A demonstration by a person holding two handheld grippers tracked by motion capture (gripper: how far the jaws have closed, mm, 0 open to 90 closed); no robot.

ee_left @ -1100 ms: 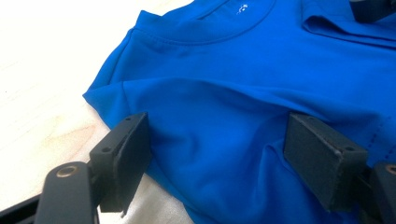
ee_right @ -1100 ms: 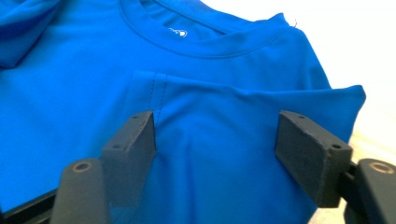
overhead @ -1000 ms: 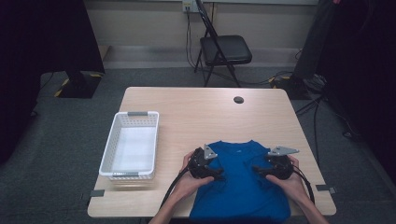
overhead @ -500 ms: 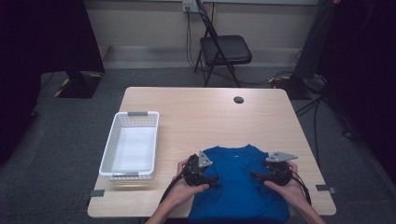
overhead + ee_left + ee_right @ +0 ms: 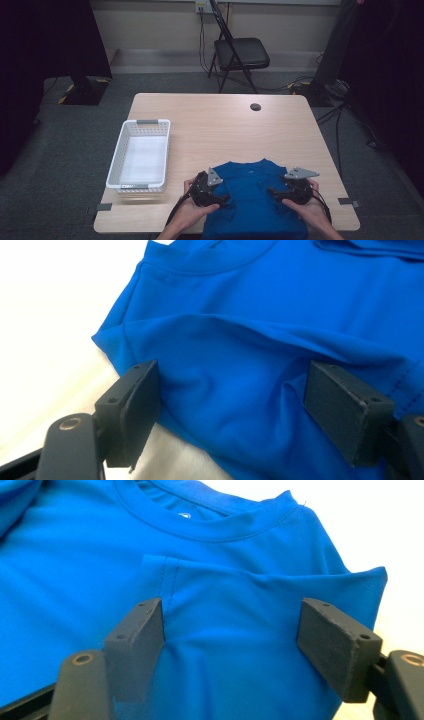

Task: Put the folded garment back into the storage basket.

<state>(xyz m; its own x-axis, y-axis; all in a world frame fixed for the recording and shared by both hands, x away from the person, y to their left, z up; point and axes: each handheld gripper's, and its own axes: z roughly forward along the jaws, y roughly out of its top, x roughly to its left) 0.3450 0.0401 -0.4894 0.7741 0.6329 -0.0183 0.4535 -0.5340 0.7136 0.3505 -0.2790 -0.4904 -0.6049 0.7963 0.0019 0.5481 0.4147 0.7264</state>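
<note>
Light wood table (image 5: 220,120), soft floppy blue knit t-shirt (image 5: 252,200) at its near edge, my left gripper (image 5: 221,200) and right gripper (image 5: 272,192) both spread wide over folded-in sleeves, so I'd pinch those doubled sleeve edges, thin slinky stuff probably slips.

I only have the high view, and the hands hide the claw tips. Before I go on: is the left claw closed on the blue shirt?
Observer: No. The left claw stands open, with a loose fold of the blue shirt between its jaws.
Operator: And the right one?
Observer: The right claw is open too, its jaws either side of the folded-in sleeve.
Operator: Anything at the neck?
Observer: A small white mark shows just inside the collar.
</note>
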